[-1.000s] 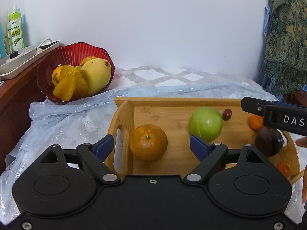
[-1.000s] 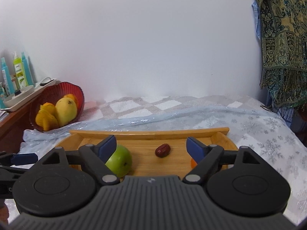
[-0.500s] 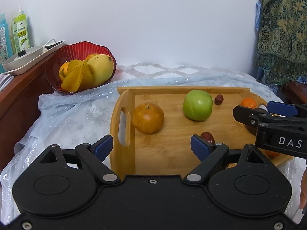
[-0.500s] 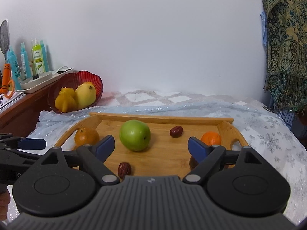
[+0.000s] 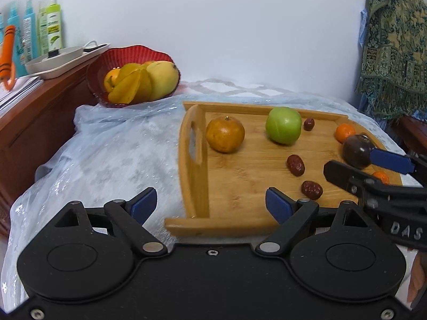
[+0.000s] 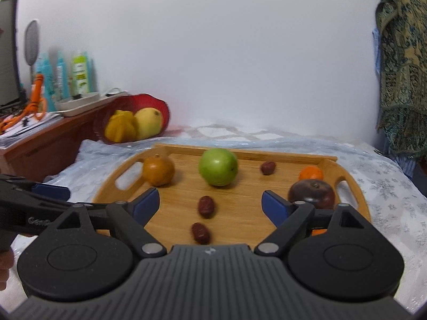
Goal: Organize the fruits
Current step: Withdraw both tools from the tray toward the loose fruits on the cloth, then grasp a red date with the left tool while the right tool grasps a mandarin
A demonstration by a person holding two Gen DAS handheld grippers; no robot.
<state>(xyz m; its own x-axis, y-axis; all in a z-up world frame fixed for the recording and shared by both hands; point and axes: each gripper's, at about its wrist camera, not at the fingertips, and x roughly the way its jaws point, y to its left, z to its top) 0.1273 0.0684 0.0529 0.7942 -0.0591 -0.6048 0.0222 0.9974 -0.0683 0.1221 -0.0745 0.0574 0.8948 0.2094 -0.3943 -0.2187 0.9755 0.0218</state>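
A wooden tray (image 5: pixel 194 176) (image 6: pixel 267 155) lies on the bed. On it are an orange (image 5: pixel 225 134) (image 6: pixel 158 170), a green apple (image 5: pixel 283 128) (image 6: pixel 218 167), several red dates (image 5: pixel 295 165) (image 6: pixel 206 206), small tangerines (image 5: pixel 344 132) (image 6: pixel 311 173) and a dark purple fruit (image 5: pixel 357 150) (image 6: pixel 312 194). My left gripper (image 5: pixel 210 203) is open and empty at the tray's near left corner. My right gripper (image 6: pixel 210 201) is open and empty above the tray's near side; it also shows in the left wrist view (image 5: pixel 368 168).
A red bowl (image 5: pixel 101 66) (image 6: pixel 160 106) with a mango and cut yellow fruit stands at the back left. A wooden cabinet (image 5: pixel 40 112) with bottles and a white tray is at the left. A patterned cloth (image 5: pixel 395 53) hangs at the right.
Both grippers have pulled back and risen from the tray, so more of the tray and its fruit shows. Both stayed open.
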